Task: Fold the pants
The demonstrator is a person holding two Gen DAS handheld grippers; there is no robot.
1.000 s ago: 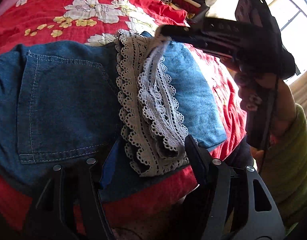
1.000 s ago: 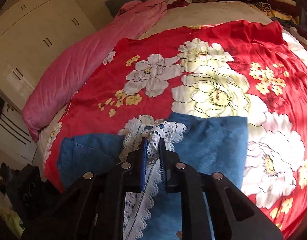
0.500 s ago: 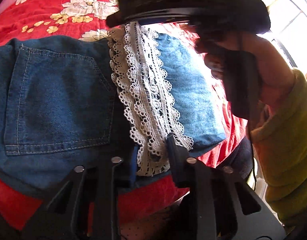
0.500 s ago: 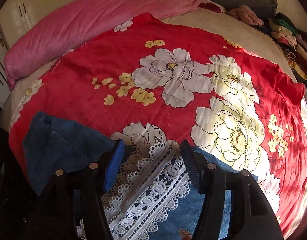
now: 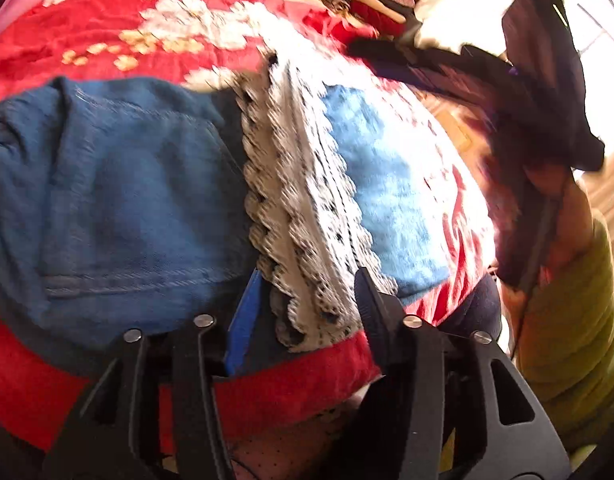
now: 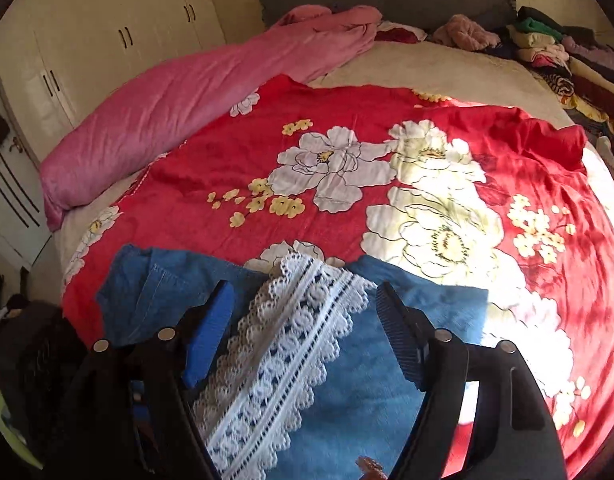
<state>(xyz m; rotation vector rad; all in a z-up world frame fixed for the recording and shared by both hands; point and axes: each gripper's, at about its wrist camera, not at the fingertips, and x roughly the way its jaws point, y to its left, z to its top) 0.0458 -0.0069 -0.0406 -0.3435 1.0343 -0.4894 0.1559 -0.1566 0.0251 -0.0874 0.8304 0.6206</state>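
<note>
Folded blue denim pants (image 5: 119,216) with a white lace hem (image 5: 303,216) lie on the near edge of the red floral blanket (image 5: 155,40). They also show in the right wrist view (image 6: 359,384), the lace (image 6: 291,344) lying flat over the denim. My left gripper (image 5: 307,292) is open, its jaws on either side of the near end of the lace. My right gripper (image 6: 303,324) is open and empty, a little above the far end of the lace. It shows blurred at the upper right of the left wrist view (image 5: 539,80).
A pink rolled quilt (image 6: 195,92) lies along the bed's left side. Stacked folded clothes (image 6: 563,52) sit at the far right corner. White wardrobes (image 6: 87,40) stand to the left. The red blanket (image 6: 387,168) stretches beyond the pants.
My right gripper has let go of the lace hem, opened and lifted back. The lace now lies flat on the denim. My left gripper stays open at the lace's near end.
</note>
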